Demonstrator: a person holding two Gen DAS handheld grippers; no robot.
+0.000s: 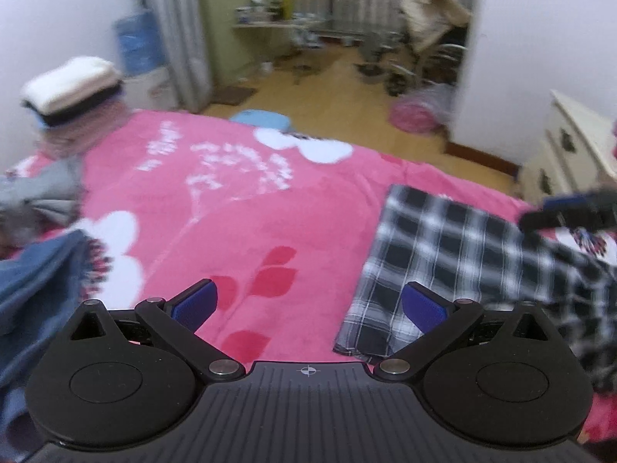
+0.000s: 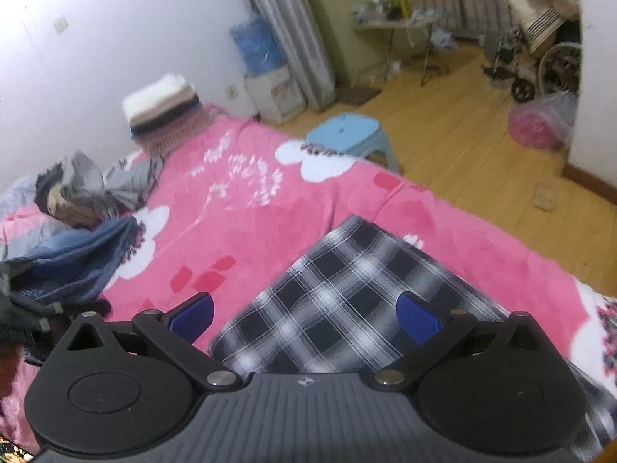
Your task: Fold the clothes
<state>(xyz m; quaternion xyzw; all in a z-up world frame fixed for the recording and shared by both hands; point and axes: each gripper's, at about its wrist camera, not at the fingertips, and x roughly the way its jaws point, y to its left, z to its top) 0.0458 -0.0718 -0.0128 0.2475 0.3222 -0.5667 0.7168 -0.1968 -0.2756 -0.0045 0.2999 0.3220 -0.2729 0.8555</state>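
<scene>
Broadly, a pink blanket covers the bed, with a plaid shirt folded flat at its near right part. Unfolded clothes are heaped at the left (a folded stack sits beyond). Both the left gripper and right gripper hover with jaws wide, holding nothing.

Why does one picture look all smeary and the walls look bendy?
Left wrist view: motion blur smears the checked shirt, the folded pile and the room behind; only the left gripper looks sharp. Right wrist view: crisper, the shirt's checks show clearly around the right gripper. Both views: fisheye lenses bend the walls and darken the corners.
</scene>
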